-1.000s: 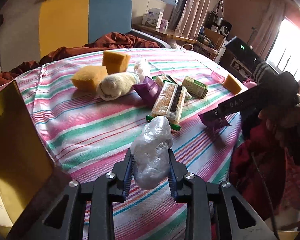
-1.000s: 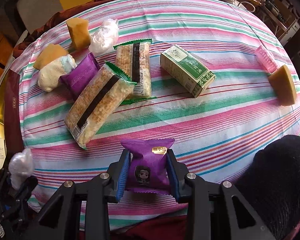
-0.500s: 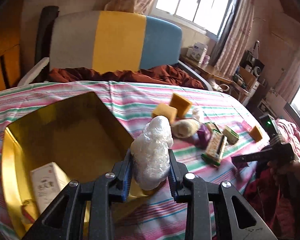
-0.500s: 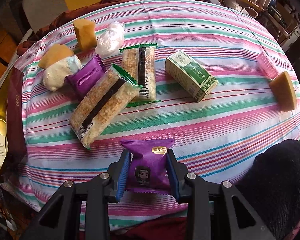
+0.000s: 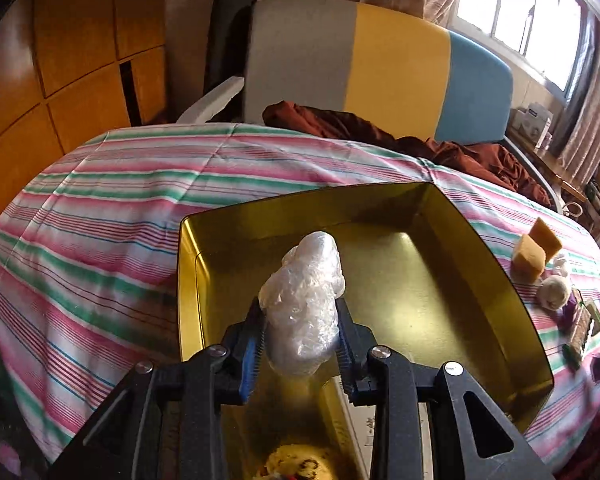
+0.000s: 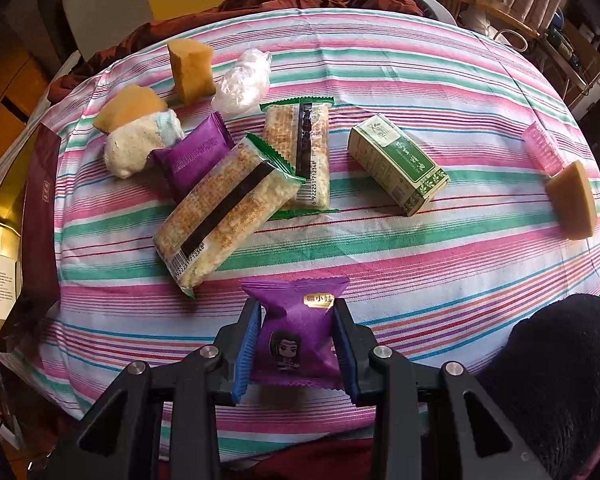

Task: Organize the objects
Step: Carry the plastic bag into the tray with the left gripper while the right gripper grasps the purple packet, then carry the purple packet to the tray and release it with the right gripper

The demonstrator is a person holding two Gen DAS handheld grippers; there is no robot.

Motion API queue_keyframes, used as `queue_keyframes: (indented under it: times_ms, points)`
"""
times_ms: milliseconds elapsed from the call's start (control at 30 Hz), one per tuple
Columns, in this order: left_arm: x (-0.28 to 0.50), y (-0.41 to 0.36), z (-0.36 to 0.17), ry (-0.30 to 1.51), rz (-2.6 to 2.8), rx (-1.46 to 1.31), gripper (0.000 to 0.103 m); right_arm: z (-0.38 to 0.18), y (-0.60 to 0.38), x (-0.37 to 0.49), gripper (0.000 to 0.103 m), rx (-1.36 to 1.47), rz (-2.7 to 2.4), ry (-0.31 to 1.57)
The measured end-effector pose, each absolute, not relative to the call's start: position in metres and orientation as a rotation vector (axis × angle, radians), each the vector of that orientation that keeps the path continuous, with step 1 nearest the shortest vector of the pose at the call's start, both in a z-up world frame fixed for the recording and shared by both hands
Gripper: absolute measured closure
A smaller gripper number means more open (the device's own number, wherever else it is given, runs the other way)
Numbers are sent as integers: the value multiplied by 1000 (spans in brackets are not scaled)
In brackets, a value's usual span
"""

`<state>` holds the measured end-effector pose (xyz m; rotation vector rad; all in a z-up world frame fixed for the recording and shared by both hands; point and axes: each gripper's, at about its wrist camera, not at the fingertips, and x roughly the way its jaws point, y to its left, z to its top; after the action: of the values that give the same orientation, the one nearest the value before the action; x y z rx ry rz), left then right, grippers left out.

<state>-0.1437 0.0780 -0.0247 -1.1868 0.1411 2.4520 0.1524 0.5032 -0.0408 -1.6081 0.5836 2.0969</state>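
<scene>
A crumpled clear plastic bundle (image 5: 304,304) is held upright above the open gold box (image 5: 500,280). A purple snack packet (image 6: 296,336) is held above the striped tablecloth (image 6: 420,272)

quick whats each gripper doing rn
left gripper: closed on a clear plastic-wrapped bundle, over the gold box
right gripper: closed on a purple snack packet

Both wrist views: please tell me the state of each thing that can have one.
Left claw: shut on the plastic-wrapped bundle, held above the gold tray.
Right claw: shut on the purple snack packet.
Gold tray: open, mostly bare.
Green tea box: closed, lying flat.
Two cracker packs: sealed, overlapping.
</scene>
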Motion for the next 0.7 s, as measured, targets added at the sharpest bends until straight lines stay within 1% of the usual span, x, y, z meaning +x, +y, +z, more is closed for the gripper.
queue_keyframes:
  times_ms: [67,133,200,367,433,500,700]
  points:
    - [-148,76,-33,127,2455,-1223,68,-41,503,152,68,-1610,2093,583]
    - [-150,76,-36,115,2454,-1238,63,-47,500,145,68,-1609,2091,581]
    - [-149,73,-36,107,2476,-1229,47,-48,500,144,68,-1612,2089,577]
    - [-131,67,-25,54,2500,-1187,46,-45,501,145,68,-1596,2096,566]
    - [-117,65,-19,42,2505,-1155,44,-43,501,146,68,-1588,2105,563]
    - [-104,64,-13,40,2515,-1122,39,-43,501,145,68,-1578,2122,558]
    - [-67,68,-4,32,2500,-1065,36,-40,497,144,68,-1550,2160,540]
